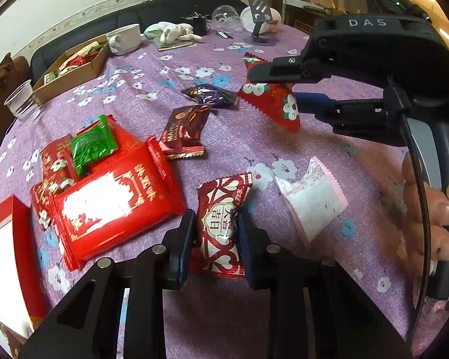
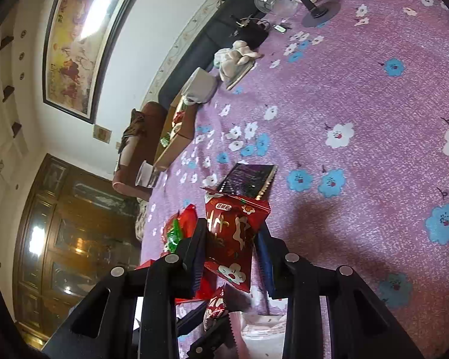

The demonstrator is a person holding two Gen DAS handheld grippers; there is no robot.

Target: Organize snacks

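Left wrist view: the left gripper (image 1: 217,233) has its jaws closed against the sides of a dark red heart-patterned snack packet (image 1: 223,224) that still lies on the purple flowered tablecloth (image 1: 284,155) at the near edge; the step in hand appears to be the pick-up of this packet. The right gripper (image 1: 280,92) enters from the right, held by a hand (image 1: 431,218), and pinches a red flowered packet (image 1: 272,101) clear of the cloth. Other snacks lie loose: a large red pack (image 1: 113,203) to the left with a green packet (image 1: 92,146) on the pile behind it, a brown wafer pack (image 1: 184,133) and a dark purple packet (image 1: 209,94) further off, a white-and-pink packet (image 1: 312,197) near right. A cardboard box (image 1: 71,71) already holding snacks stands far left, probably the destination; the next move calls for lifting and carrying both packets there without loosening either grip. A clear plastic cup (image 1: 22,103) stands near the box, a white mug (image 1: 125,39) beyond it. Right wrist view: the right gripper (image 2: 232,248) grips the red flowered packet (image 2: 235,233) between its fingers above the cloth, the dark purple packet (image 2: 250,179) beyond. A framed painting (image 2: 83,39) hangs on the white wall above a dark sofa (image 2: 200,51); a wooden cabinet (image 2: 68,239) stands left.
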